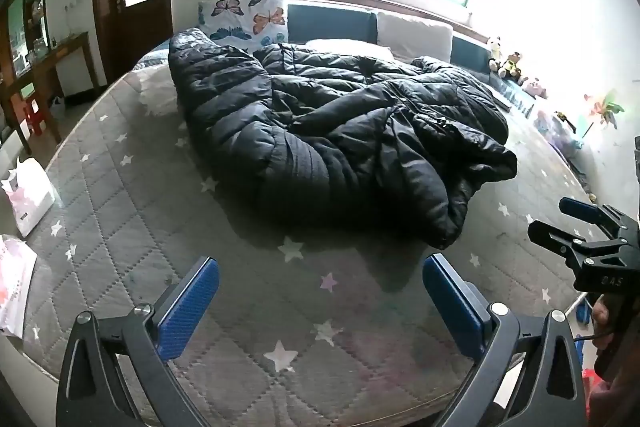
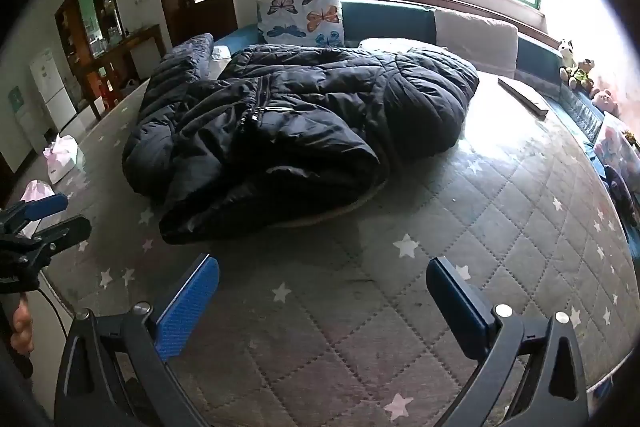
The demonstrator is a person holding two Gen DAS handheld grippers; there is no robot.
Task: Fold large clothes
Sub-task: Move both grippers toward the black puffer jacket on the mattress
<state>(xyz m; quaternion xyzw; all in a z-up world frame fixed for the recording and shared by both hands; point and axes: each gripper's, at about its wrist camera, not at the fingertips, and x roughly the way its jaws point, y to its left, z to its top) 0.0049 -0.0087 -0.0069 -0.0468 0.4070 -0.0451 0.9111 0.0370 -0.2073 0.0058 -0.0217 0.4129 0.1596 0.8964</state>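
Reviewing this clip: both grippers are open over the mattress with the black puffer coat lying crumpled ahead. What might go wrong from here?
1. The black puffer coat lies bunched with layers overlapping, so the left gripper or right gripper may pinch several layers at once.
2. Its shell looks glossy and thick; it may slip from the pads.
3. The dark flat object near the coat could be dragged while spreading it.

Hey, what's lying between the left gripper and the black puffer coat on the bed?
Nothing but bare star-print mattress. In the left wrist view, the open left gripper hangs short of the black coat.
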